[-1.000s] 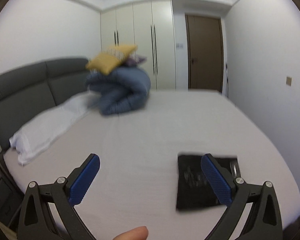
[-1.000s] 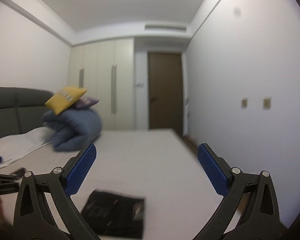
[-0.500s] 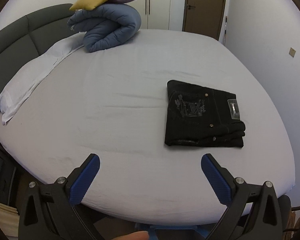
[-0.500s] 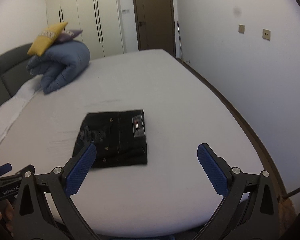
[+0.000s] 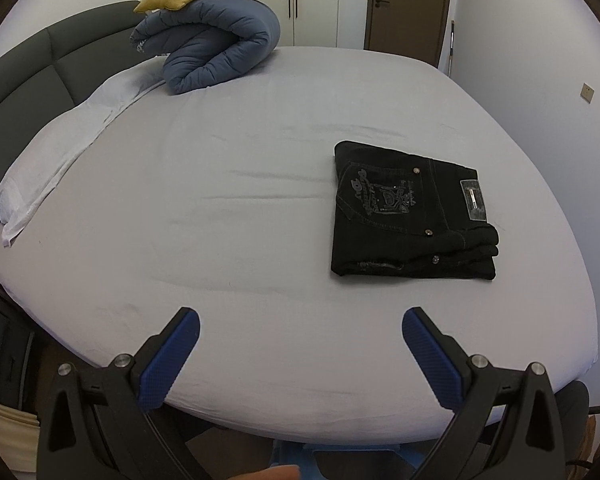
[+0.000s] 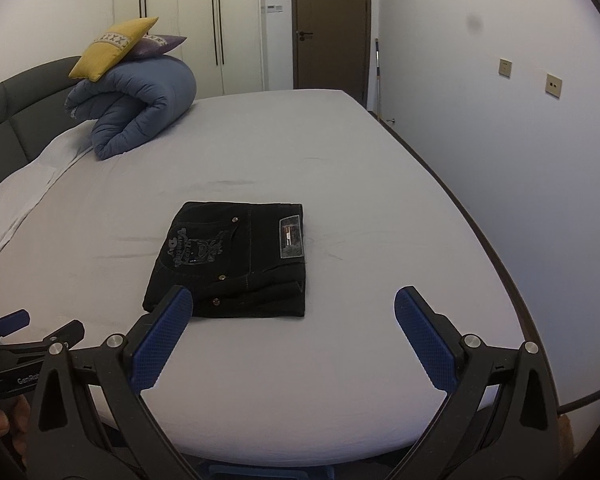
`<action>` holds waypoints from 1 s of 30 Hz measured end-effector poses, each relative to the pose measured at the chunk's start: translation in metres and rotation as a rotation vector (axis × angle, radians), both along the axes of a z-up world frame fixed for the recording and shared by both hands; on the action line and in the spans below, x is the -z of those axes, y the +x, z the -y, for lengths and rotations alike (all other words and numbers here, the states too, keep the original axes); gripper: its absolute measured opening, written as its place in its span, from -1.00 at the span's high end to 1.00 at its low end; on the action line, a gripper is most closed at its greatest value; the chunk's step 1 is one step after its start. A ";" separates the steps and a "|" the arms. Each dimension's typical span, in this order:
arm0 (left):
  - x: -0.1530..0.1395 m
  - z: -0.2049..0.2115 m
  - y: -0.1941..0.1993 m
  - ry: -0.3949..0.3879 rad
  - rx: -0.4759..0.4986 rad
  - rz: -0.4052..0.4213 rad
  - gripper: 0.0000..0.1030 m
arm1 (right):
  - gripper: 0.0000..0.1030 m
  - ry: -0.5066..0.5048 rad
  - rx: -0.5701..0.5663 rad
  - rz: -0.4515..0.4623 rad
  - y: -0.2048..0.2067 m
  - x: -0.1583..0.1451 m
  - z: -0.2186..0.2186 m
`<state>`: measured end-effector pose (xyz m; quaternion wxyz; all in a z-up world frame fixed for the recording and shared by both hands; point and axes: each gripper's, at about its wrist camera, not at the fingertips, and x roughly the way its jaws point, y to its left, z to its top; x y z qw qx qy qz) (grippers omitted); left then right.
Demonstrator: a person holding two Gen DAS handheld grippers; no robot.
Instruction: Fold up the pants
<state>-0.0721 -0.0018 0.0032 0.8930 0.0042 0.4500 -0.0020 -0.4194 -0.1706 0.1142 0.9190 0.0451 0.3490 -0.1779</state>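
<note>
Folded pants lie mid-frame on the bed; left gripper and right gripper, both spread wide and empty, hang at bottom edge, presumably finished.

— What do my grippers look like on your feed?

— Mine too, I drive them from here. Left gripper: black angular frame, two fingers with blue pads in a fine grid texture. Round silver screws sit at the finger joints.

— And the right gripper?

— Same build: black arms with triangular cut-outs, blue textured pads, silver screws. In my right view the left one shows at the edge, with white lettering on its black body, partly cut off. A fingertip shows at the bottom of my left view.
</note>
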 end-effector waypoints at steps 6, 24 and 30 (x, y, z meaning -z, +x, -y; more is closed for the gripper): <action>0.000 0.002 0.000 0.001 0.000 0.000 -1.00 | -1.00 0.020 -0.022 -0.015 0.010 0.003 0.003; 0.002 0.008 0.003 0.020 0.009 0.003 -1.00 | -1.00 0.044 -0.033 -0.047 0.023 0.019 0.012; 0.002 0.008 0.004 0.018 0.009 0.002 -1.00 | -1.00 0.042 -0.037 -0.046 0.025 0.022 0.008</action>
